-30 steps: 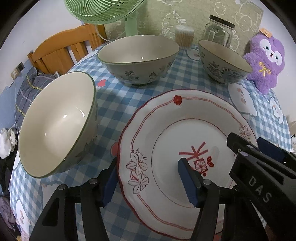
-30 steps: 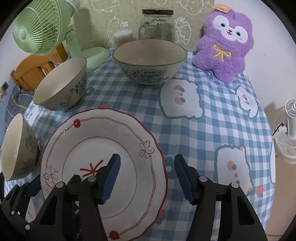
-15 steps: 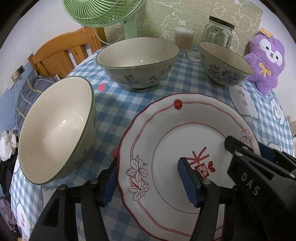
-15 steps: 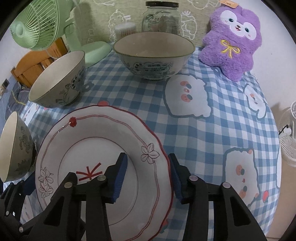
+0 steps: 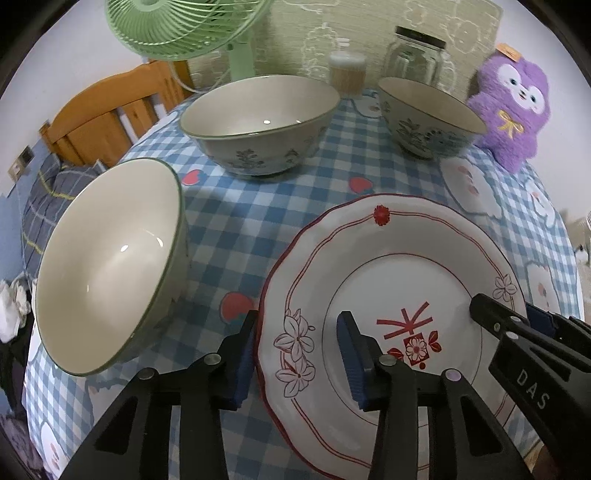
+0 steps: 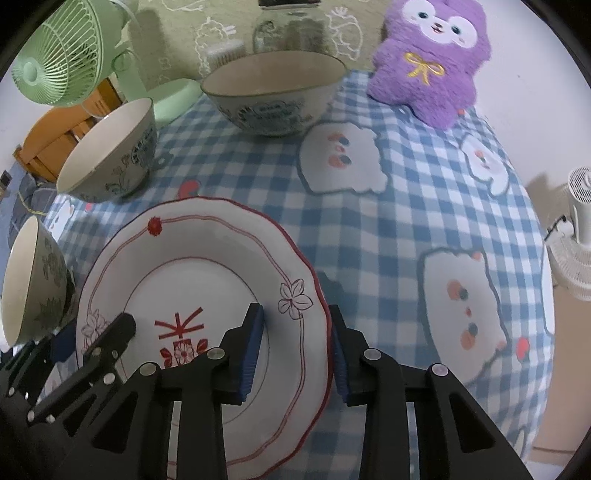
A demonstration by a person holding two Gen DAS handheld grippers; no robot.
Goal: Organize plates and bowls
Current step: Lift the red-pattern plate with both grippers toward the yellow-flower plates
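Observation:
A white plate (image 5: 399,266) with red line work lies on the blue checked tablecloth (image 5: 236,229). My left gripper (image 5: 298,332) straddles the plate's left rim. Its jaws are closing, the outer pad at the rim's edge and the inner pad on the plate's face. My right gripper (image 6: 294,325) straddles the opposite rim of the plate (image 6: 192,280) in the same way, its jaws also closing. Three floral bowls stand around the plate: one tilted at the left (image 5: 110,266), one behind (image 5: 258,122), one at the back right (image 5: 428,118).
A green fan (image 5: 184,26), a small swab pot (image 5: 347,74), a glass jar (image 5: 413,55) and a purple plush toy (image 5: 513,110) line the table's back. A wooden chair (image 5: 107,110) stands past the left edge. A white fan (image 6: 576,229) stands off the table's right side.
The jaws of both grippers have narrowed onto the plate's rim from wide open. The right gripper has shifted slightly inward over the plate. The plate and bowls have stayed in place.

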